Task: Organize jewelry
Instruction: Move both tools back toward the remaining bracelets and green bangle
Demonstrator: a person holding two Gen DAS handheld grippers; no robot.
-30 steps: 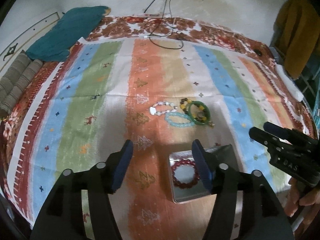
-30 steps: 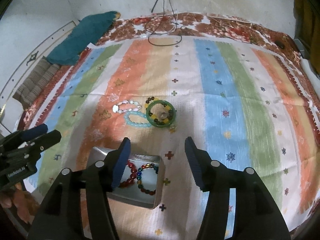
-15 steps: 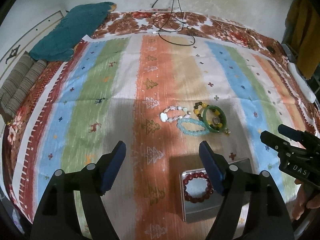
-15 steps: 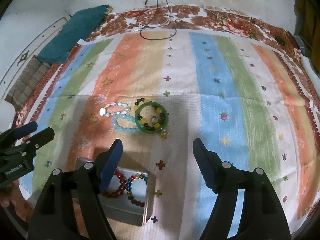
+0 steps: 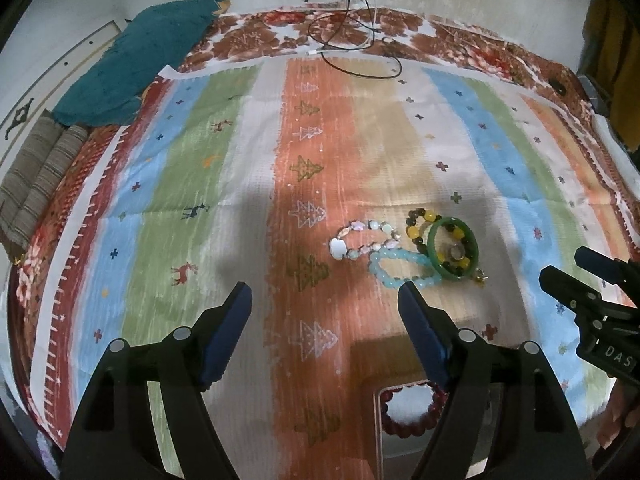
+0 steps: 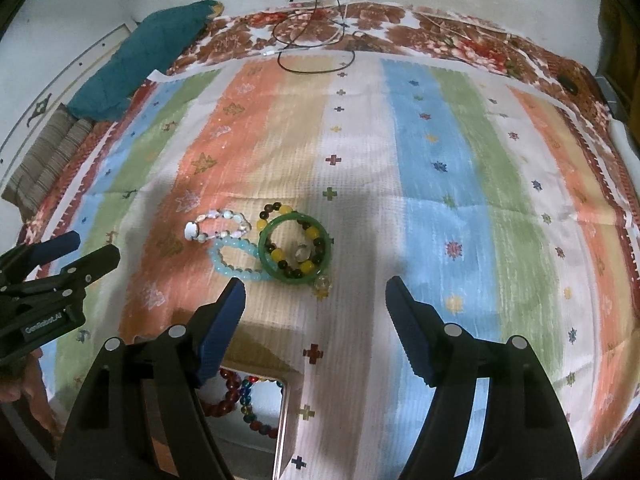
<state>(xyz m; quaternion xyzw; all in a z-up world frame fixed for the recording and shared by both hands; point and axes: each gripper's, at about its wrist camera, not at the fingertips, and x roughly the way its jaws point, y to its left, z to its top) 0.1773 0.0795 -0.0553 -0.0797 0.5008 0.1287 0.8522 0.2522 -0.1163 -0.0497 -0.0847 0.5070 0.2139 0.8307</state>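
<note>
On the striped cloth lies a cluster of jewelry: a white shell bracelet (image 5: 362, 238) (image 6: 216, 226), a light blue bead bracelet (image 5: 402, 268) (image 6: 236, 262), a green bangle (image 5: 454, 248) (image 6: 294, 246) over a yellow-and-dark bead bracelet (image 6: 280, 210), and a small ring (image 6: 322, 284). A metal tin (image 5: 378, 440) (image 6: 282, 420) near me holds a dark red bead bracelet (image 5: 404, 426) (image 6: 220, 400) and a multicoloured one (image 6: 250, 404). My left gripper (image 5: 324, 304) is open and empty, short of the cluster. My right gripper (image 6: 316, 298) is open and empty, just before the bangle.
The striped cloth (image 5: 192, 160) covers a floral bedspread (image 6: 460, 44). A teal cloth (image 5: 132, 64) and folded grey-brown blankets (image 5: 36, 176) lie far left. Black cables (image 5: 352, 40) loop at the far edge, by the wall.
Both grippers have pulled back from over the tin and risen toward the cluster. The tin now sits lower in both views. Both stay open and empty.
</note>
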